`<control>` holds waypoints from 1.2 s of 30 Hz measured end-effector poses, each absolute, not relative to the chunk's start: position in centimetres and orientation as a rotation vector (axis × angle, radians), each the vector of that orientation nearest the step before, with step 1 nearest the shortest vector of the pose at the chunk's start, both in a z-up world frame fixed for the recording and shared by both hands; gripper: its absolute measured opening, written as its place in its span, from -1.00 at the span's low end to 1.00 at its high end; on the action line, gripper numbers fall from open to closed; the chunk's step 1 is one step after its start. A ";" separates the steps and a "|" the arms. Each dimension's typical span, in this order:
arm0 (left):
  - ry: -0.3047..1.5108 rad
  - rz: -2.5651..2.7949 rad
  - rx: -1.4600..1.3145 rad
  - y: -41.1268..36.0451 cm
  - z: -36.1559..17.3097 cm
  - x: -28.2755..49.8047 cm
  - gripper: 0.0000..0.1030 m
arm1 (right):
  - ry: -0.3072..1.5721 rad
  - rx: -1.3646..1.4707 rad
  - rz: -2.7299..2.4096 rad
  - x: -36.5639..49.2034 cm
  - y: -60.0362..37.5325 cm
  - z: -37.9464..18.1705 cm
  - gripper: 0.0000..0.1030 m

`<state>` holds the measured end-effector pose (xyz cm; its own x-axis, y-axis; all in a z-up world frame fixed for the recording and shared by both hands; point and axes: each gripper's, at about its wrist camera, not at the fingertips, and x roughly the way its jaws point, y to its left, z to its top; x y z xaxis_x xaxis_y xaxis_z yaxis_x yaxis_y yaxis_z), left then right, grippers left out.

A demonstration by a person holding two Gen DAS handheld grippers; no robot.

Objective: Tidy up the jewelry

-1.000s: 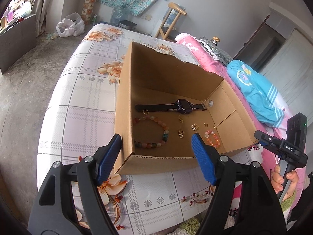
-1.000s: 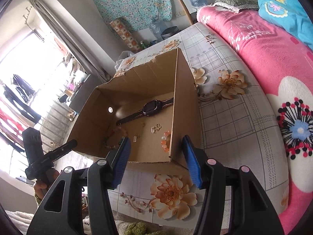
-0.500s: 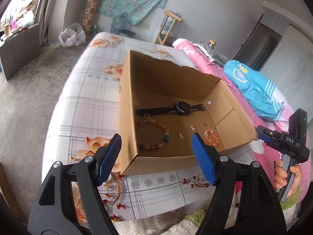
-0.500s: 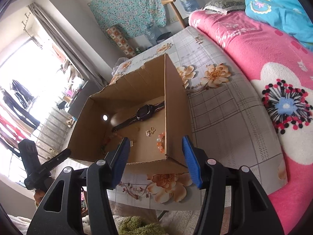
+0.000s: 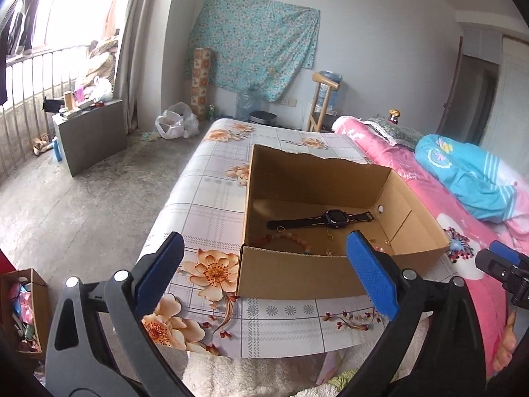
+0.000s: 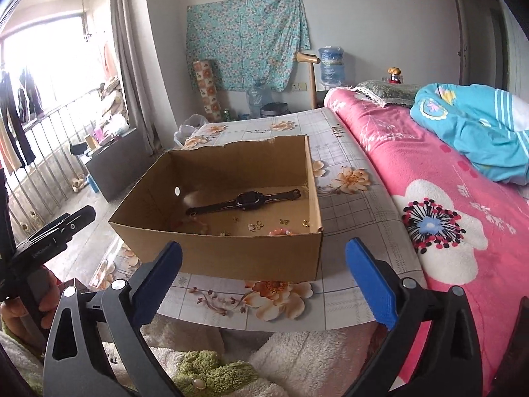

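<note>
Jaws opening on both hand-held grippers, seemingly farther from cardboard box (image 5: 297, 276) than before.

The box (image 6: 231, 251) sits at 12 o'clock of the right gripper (image 6: 264, 271), whose jaws are opening, empty; a watch (image 6: 246, 200) lies inside.

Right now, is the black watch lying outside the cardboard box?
No, the black watch lies on the floor of the cardboard box, among small jewelry.

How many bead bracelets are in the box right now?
2. The larger bracelet lies near the front wall below the watch strap; the small pink bracelet sits toward the other front corner. The cardboard box wall partly hides both.
</note>
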<state>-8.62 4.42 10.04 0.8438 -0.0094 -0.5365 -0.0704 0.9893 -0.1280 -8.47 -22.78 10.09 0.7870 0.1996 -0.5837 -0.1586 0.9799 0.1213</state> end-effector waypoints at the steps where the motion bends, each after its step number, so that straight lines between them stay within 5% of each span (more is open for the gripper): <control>1: 0.568 0.038 -0.117 4.0 10.0 -8.6 0.84 | 0.631 0.063 0.202 -8.4 -22.3 10.0 0.87; 8: 0.735 -0.013 -0.043 1.3 8.1 -6.6 0.84 | 0.605 0.032 0.115 -7.4 -20.0 9.6 0.87; 16: 0.875 -0.027 -0.103 0.1 5.0 -5.6 0.84 | 0.784 0.010 0.040 -5.0 -19.7 5.9 0.88; 36: 0.944 0.026 -0.041 -0.6 4.1 -4.0 0.84 | 0.864 -0.006 0.036 -3.7 -19.2 3.7 0.88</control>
